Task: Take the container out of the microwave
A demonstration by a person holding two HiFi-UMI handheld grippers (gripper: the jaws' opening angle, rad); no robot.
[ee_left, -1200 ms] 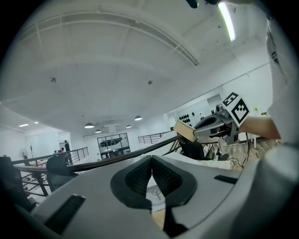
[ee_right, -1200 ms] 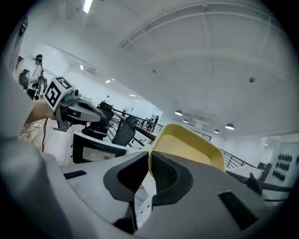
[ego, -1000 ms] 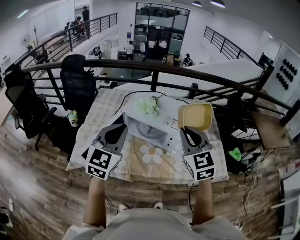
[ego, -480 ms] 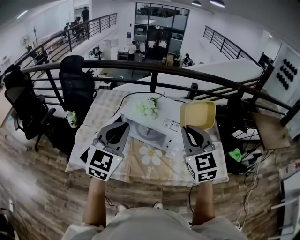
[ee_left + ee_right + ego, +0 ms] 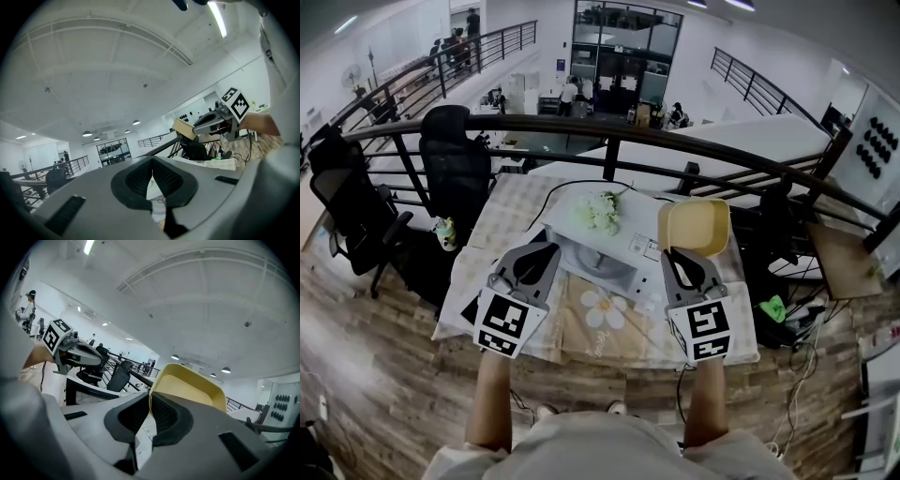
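Observation:
The yellow container (image 5: pixel 694 228) hangs in the air over the table, to the right of the white microwave (image 5: pixel 572 234). My right gripper (image 5: pixel 676 255) is shut on its near rim; in the right gripper view the pads pinch the container (image 5: pixel 187 387) wall at the gripper (image 5: pixel 151 412). My left gripper (image 5: pixel 546 251) hovers in front of the microwave's left side, shut with nothing between its jaws (image 5: pixel 151 177). The left gripper view shows the container (image 5: pixel 183 129) held off to the right. The microwave's front opening (image 5: pixel 602 266) faces me, with a round plate inside.
A bunch of pale flowers (image 5: pixel 598 212) lies on top of the microwave. The table (image 5: pixel 581 328) has a flower-print cloth. A dark railing (image 5: pixel 609 141) runs behind the table, and black office chairs (image 5: pixel 455 169) stand to the left. A cable (image 5: pixel 558 192) loops behind the microwave.

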